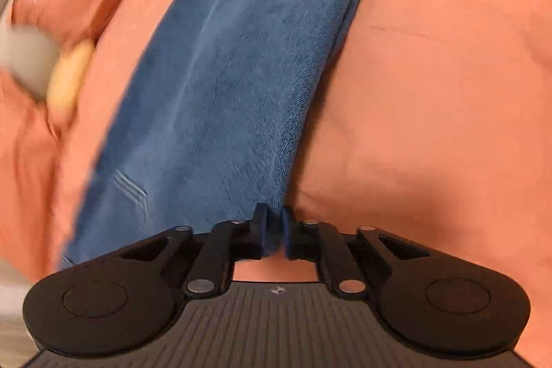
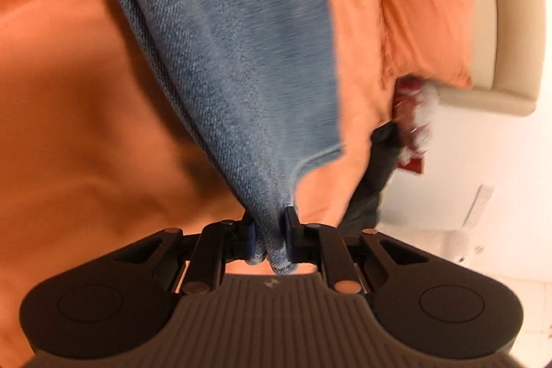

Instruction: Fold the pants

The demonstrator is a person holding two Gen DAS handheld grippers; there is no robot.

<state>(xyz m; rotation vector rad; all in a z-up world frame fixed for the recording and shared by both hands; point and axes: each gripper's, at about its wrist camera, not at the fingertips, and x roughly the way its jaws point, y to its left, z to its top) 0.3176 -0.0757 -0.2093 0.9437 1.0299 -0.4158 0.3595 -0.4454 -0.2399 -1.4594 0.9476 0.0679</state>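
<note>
Blue denim pants point(image 1: 241, 75) stretch away from me over an orange bedspread point(image 1: 431, 109). My left gripper point(image 1: 275, 230) is shut on an edge of the pants, with the cloth pinched between its jaws. In the right wrist view the pants point(image 2: 234, 57) hang and stretch forward with a hem edge showing to the right. My right gripper point(image 2: 269, 237) is shut on a bunched fold of the pants. Both views are blurred by motion.
An orange pillow point(image 2: 424, 6) lies against a beige headboard point(image 2: 503, 23) at the right. A dark garment point(image 2: 372, 175) hangs off the bed's edge near a red-and-white thing point(image 2: 414, 119). A blurred yellow and grey object point(image 1: 45, 75) is at the left. Pale floor point(image 2: 483, 247) lies beyond the bed.
</note>
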